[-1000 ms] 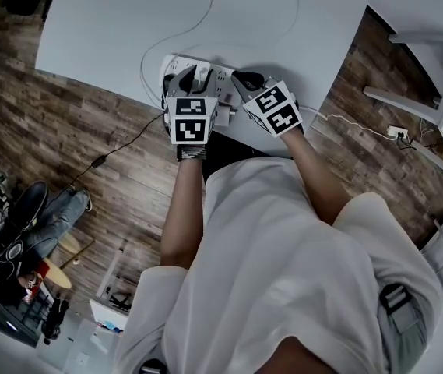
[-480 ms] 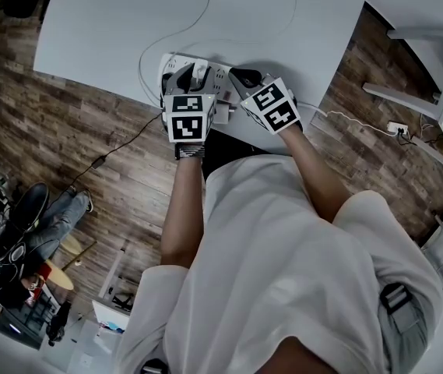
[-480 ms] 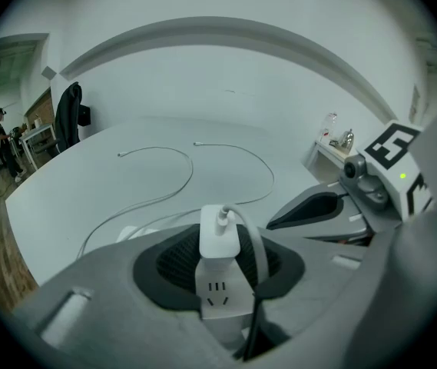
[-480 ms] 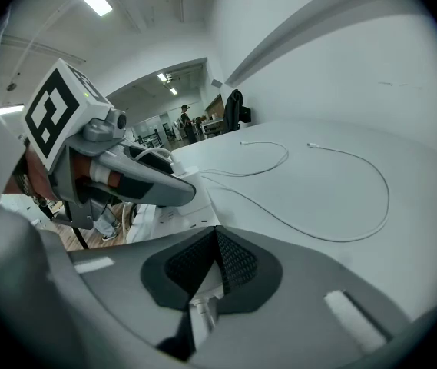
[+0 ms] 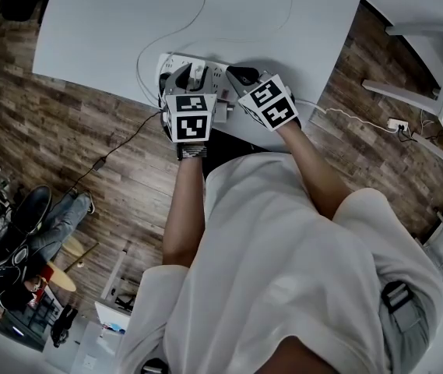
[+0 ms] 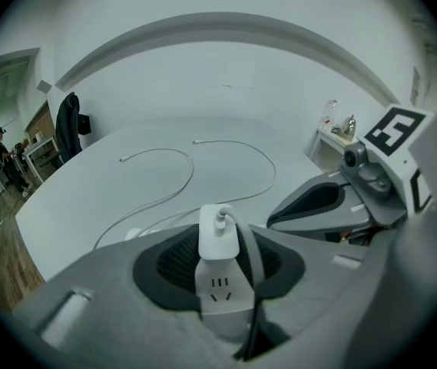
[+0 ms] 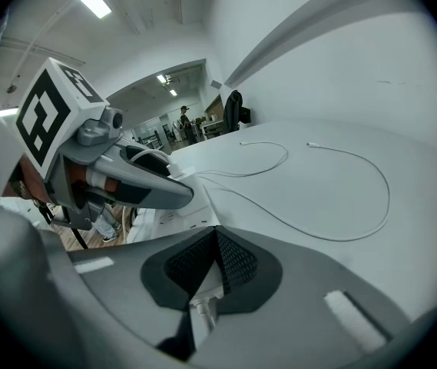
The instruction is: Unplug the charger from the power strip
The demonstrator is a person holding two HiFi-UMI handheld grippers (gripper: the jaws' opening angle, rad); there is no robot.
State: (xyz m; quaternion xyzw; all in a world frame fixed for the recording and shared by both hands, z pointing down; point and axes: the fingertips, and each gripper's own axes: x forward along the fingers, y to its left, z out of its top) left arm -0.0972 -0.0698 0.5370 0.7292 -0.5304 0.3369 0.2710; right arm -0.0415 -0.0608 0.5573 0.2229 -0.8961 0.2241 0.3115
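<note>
Left gripper (image 6: 220, 256) fingers clamping white block charger (image 6: 216, 235), plugged into white power strip (image 6: 218, 292); right gripper (image 7: 216, 244) fingers pinching strip end.

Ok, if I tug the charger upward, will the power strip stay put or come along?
Probably light: the power strip is a slim plastic bar, so it may lift with the charger the left claw grips. It may also skate on the smooth table, near the edge. The right claw seems to pinch its end, which should steady it.
</note>
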